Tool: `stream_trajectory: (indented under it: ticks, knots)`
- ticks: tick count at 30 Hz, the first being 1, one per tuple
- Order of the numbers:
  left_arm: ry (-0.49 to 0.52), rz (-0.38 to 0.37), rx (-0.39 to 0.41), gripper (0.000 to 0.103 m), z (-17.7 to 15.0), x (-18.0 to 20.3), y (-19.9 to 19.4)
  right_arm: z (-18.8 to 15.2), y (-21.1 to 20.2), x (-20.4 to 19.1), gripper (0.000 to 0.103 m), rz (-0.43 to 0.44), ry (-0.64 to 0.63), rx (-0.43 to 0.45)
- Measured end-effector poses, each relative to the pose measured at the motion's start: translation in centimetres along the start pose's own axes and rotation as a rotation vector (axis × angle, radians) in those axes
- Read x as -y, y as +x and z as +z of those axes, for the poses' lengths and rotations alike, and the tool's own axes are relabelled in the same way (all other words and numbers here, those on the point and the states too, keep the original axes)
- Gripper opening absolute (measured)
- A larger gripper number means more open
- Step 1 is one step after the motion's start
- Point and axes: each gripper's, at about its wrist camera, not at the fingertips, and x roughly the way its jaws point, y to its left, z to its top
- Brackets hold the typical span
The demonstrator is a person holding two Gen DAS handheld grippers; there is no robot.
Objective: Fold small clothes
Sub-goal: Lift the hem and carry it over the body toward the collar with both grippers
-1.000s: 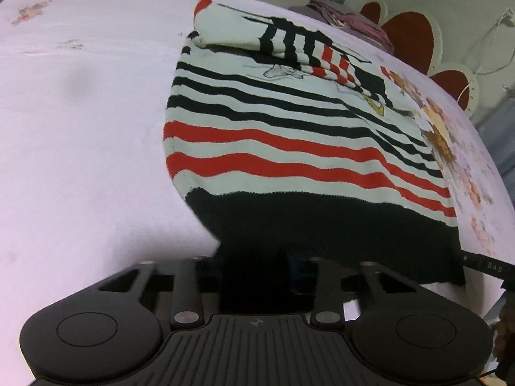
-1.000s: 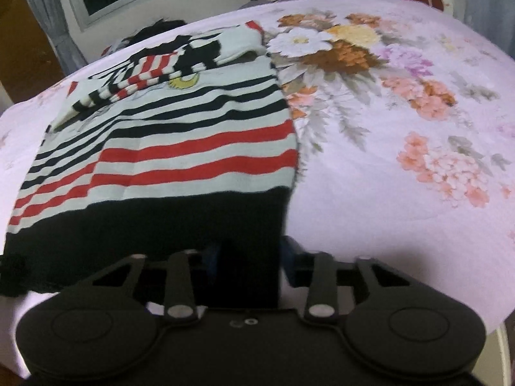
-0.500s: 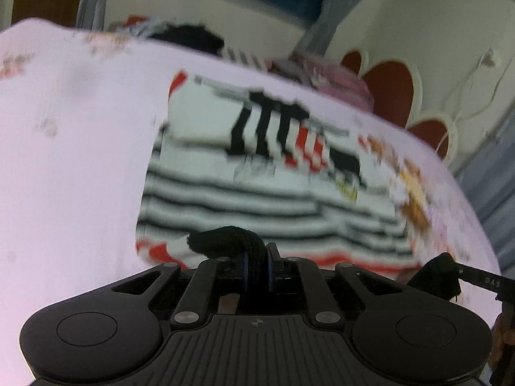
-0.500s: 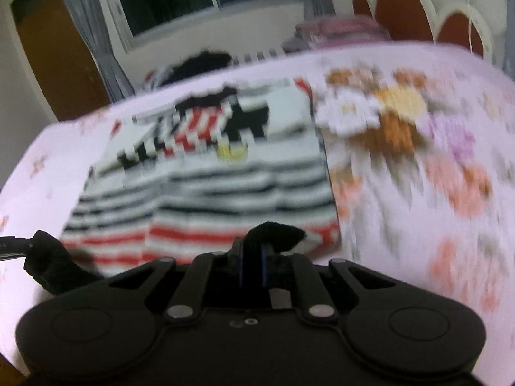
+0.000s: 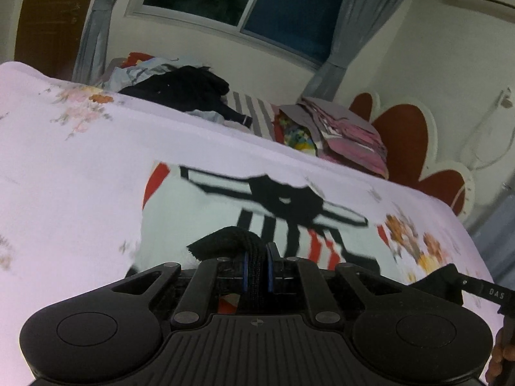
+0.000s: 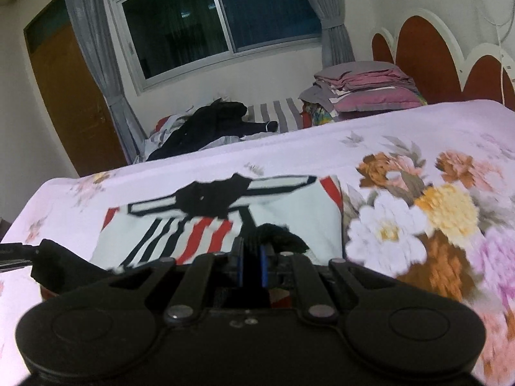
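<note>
We hold the striped sweater point(image 5: 199, 212) by its black hem, lifted over the bed point(image 5: 64, 173): our left gripper point(image 5: 256, 257) and right gripper point(image 6: 251, 254) each have jaws clamped on a hem corner, with the folded sleeves at 12 o'clock

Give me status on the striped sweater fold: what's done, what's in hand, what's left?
Done: sleeves lie folded across the striped sweater on the bed. In hand: left tool and right tool are each shut on a corner of the black hem, lifted off the bed toward the collar. Left: lay the hem down near the collar, let go, smooth it. The clothes heap behind looks unfolded.
</note>
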Motion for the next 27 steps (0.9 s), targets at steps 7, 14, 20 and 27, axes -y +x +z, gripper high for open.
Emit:
stream_trajectory:
  ticks: [7, 14, 20, 27]
  knots:
    - [-0.073, 0.039, -0.004, 0.01, 3.7, -0.4, 5.7, 3.1, 5.4, 2.1, 0.01, 0.008, 0.071, -0.025]
    - [-0.098, 0.106, -0.065, 0.01, 4.8, -1.1, 11.2, 4.3, 11.4, 4.5, 0.01, 0.016, 0.18, -0.099]
    - [-0.104, 0.167, -0.128, 0.01, 5.7, -1.4, 15.2, 4.3, 15.6, 6.6, 0.022, 0.007, 0.328, -0.148]
    - [-0.217, 0.156, -0.133, 0.043, 6.2, -2.6, 15.9, 5.2, 16.3, 7.0, 0.038, -0.017, 0.293, -0.109]
